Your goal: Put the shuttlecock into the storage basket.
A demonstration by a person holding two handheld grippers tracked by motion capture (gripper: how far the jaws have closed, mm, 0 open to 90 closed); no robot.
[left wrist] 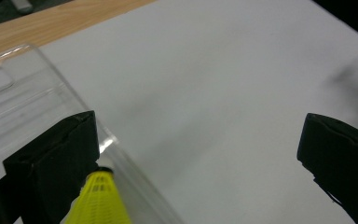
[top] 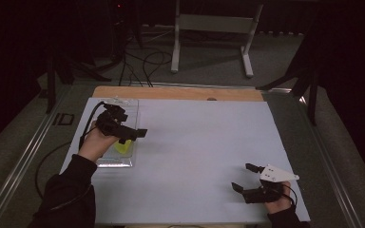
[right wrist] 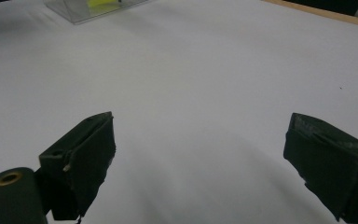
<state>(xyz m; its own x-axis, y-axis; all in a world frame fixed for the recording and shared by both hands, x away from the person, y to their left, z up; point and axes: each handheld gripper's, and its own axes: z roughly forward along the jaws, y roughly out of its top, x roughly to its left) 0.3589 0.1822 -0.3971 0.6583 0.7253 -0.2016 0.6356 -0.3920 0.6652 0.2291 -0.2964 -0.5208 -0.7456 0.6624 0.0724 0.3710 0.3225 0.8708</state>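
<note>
On the left side of the white counter [top: 195, 142], a shallow clear plastic tray [top: 129, 107] lay with its long axis running from near to far. In its near half sat a bright yellow ribbed plastic object [top: 122, 146], partly hidden under the person's left hand. Its whole shape could not be made out.

The left gripper [top: 132, 134] hovered right over the tray's right-hand wall, its jaws spread wide and holding nothing. In the left gripper view, the yellow object [left wrist: 100, 200] sat just beside and below one jaw, inside the tray wall [left wrist: 121, 154], while the other jaw stood far off over bare counter. So the object lay to one side of the gap, not between the jaws. A grasp would probably call for shifting the gripper sideways over the tray to bring the object into the gap before closing.

The right gripper [top: 245, 177] rested well apart at the near right of the counter, its jaws also wide open and empty. From its own view, the tray [right wrist: 81, 13] appeared far away. The left hand was clearly the nearer one for the pick.
</note>
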